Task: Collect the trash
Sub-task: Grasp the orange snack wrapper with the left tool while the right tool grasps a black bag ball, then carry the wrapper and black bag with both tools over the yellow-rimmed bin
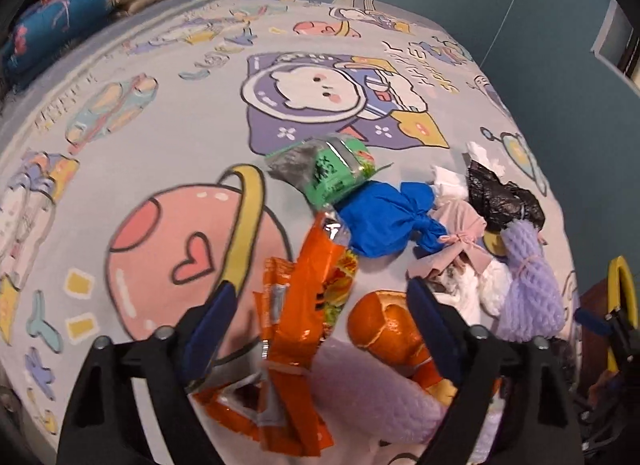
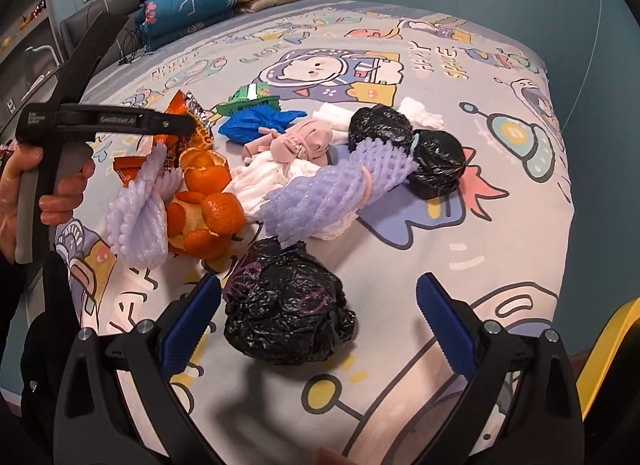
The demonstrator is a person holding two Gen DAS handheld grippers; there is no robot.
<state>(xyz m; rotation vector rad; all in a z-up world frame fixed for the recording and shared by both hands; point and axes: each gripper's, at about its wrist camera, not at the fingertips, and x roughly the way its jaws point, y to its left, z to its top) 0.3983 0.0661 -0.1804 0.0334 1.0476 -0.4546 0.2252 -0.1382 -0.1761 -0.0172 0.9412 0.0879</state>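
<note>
Two grippers hang over trash heaped on a bed (image 2: pixel 500 225). The left gripper (image 1: pixel 322 305) stands apart, straddling an orange wrapper (image 1: pixel 304 305), with orange peel (image 1: pixel 384 325) by its right finger; nothing is pinched. The right gripper (image 2: pixel 320 313) also stands apart, a black bag (image 2: pixel 288 305) between its fingers, unpressed. Bare sheet lies right of that bag, reaching the bed's edge.

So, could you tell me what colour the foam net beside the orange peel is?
Pale purple foam net, clearest in the right wrist view.
</note>
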